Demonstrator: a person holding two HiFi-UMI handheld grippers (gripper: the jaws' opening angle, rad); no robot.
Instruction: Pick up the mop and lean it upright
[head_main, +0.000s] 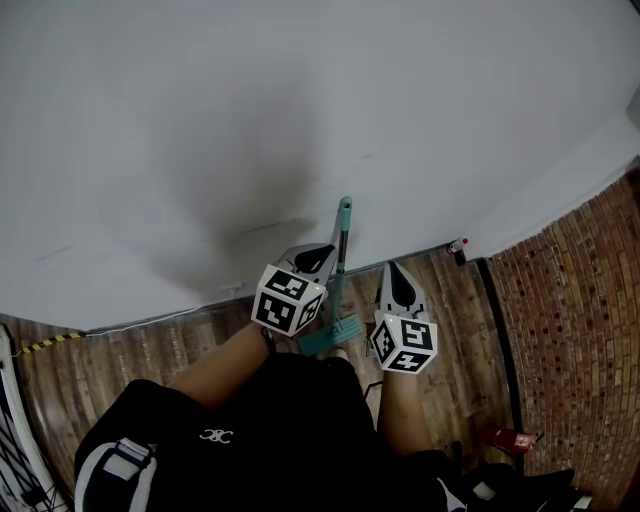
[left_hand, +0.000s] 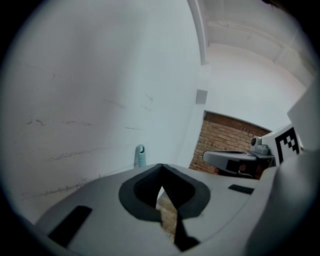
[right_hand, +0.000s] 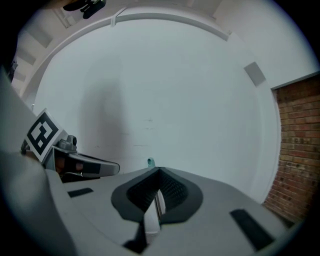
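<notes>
The mop stands upright against the white wall (head_main: 300, 120). Its teal handle (head_main: 342, 240) rises from the teal mop head (head_main: 330, 336) on the wooden floor. The handle's top loop shows in both gripper views (left_hand: 140, 155) (right_hand: 150, 161). My left gripper (head_main: 326, 250) is just left of the handle, shut, with nothing between its pads (left_hand: 161, 175). My right gripper (head_main: 391, 268) hangs to the right of the mop, apart from it, also shut and empty (right_hand: 159, 177). Neither gripper holds the mop.
A brick wall (head_main: 580, 300) bounds the right side. A small red thing (head_main: 510, 437) lies on the wooden floor (head_main: 150, 350) near it. A red-and-white fitting (head_main: 458, 246) sits at the wall's foot. Yellow-black tape (head_main: 45, 343) marks the floor at left.
</notes>
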